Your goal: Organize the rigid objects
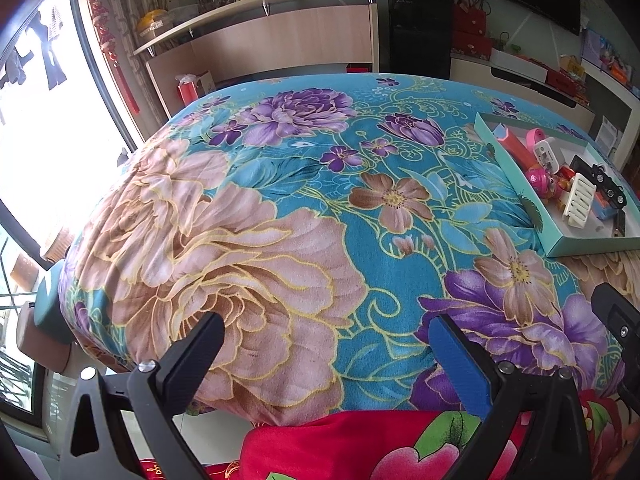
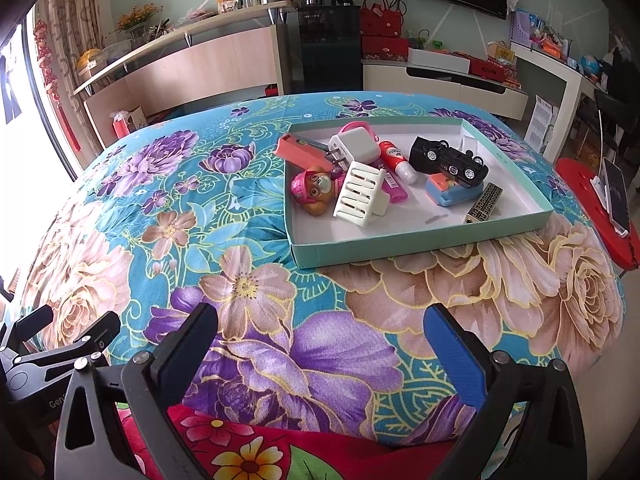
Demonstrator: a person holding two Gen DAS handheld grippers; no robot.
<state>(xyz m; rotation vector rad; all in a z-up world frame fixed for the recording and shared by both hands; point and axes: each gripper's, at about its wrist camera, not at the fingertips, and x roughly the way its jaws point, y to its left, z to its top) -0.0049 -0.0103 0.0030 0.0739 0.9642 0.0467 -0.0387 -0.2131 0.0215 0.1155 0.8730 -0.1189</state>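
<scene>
Looking along the left claw [image 1: 326,344], both fingers stand wide apart and hold nothing. One pad is black and the other is blue. Under them lies a soft, fuzzy bed cover [image 1: 280,184] with big tan and purple flowers on blue. A red flower blanket [image 1: 360,440] sits at the near edge. Far to the right, a flat green box [image 1: 592,246] rests on the cover with toys [image 1: 576,184] piled inside. Nothing lies between the claw and the box. Behind the bed stand a long wooden shelf [image 1: 280,40] and a bright window [image 1: 48,128].

Looking along the right claw [image 2: 320,344], it too is wide apart and holds nothing. The box [image 2: 400,250] sits straight ahead, well apart from the claw, with bare cover between. Its inside is white and smooth. In it are a pink puppy toy [image 2: 314,190], a white slotted plastic piece [image 2: 358,194], a white plug [image 2: 354,146], a red and white tube [image 2: 396,160], a shiny black toy car [image 2: 448,160] on its side, a blue block [image 2: 452,192] and a thin dark bar [image 2: 484,204]. They touch and lean on each other. A red stool [image 2: 580,184] stands to the right.
</scene>
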